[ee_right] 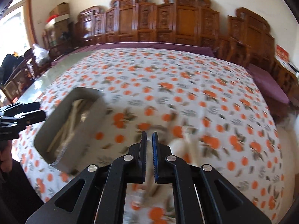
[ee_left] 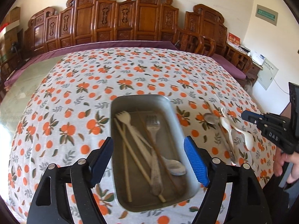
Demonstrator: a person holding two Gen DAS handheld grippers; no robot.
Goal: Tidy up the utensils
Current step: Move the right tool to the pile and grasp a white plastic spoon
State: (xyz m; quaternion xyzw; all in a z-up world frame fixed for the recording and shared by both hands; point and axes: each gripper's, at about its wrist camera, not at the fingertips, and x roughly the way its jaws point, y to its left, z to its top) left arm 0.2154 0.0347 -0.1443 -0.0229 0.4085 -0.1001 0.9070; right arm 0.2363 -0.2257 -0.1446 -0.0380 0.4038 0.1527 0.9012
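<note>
A grey metal tray point(ee_left: 119, 104) sits on the orange-print tablecloth and holds a pale spork, a metal fork point(ee_left: 153, 125), chopsticks and a spoon. My left gripper point(ee_left: 149, 160) is open and empty, hovering over the tray's near end. Loose white spoons point(ee_left: 229, 127) and a metal spoon lie on the cloth right of the tray. My right gripper point(ee_right: 149, 140) is nearly closed above those blurred white spoons point(ee_right: 185, 140); nothing clearly shows between its fingers. The tray point(ee_right: 61, 160) lies to its left. The right gripper point(ee_left: 248, 114) also shows in the left wrist view.
Carved wooden chairs point(ee_left: 119, 18) line the table's far side. A purple cloth border point(ee_left: 112, 43) and bare glass point(ee_left: 28, 85) edge the table to the left. The person's hand point(ee_left: 287, 166) shows at the right.
</note>
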